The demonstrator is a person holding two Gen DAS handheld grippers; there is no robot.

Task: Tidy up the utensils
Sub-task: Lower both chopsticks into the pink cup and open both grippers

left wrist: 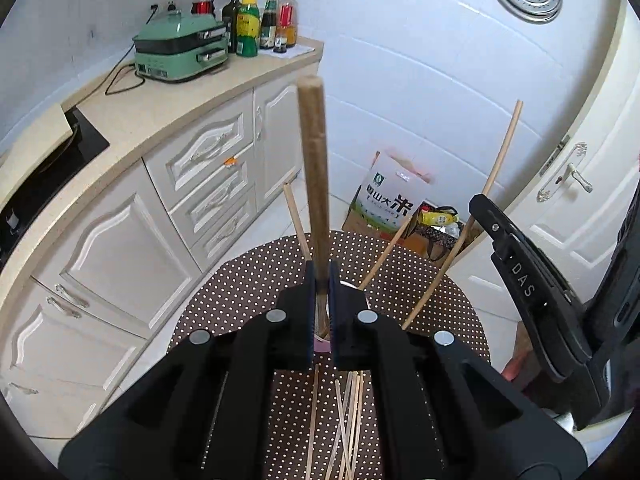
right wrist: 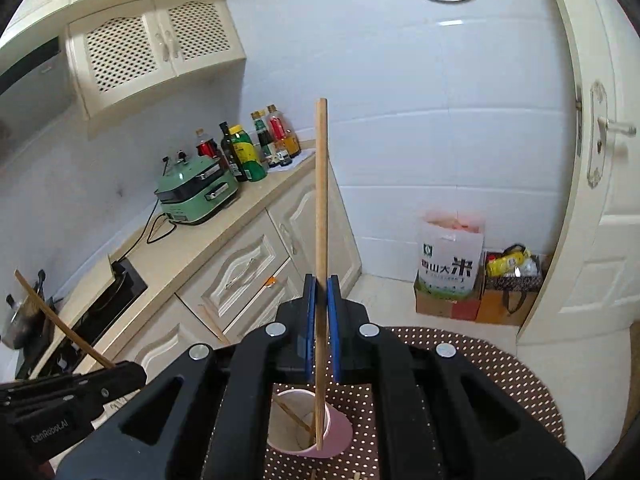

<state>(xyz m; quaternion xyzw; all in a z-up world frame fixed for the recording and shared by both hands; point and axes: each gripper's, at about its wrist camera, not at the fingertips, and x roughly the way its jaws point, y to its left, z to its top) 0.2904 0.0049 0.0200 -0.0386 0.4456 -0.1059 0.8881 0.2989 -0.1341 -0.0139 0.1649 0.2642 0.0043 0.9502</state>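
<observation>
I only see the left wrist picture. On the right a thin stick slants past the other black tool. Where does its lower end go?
Observer: In the right wrist view, that chopstick ends inside a pink cup, which stands on the dotted mat.
Visitor: Is the tool actually gripping it?
Observer: Yes. The right tongs are shut on it, with a blue pad pressing on each side.
Visitor: Is anything else in the cup?
Observer: Yes, another chopstick leans across the inside of it.
</observation>
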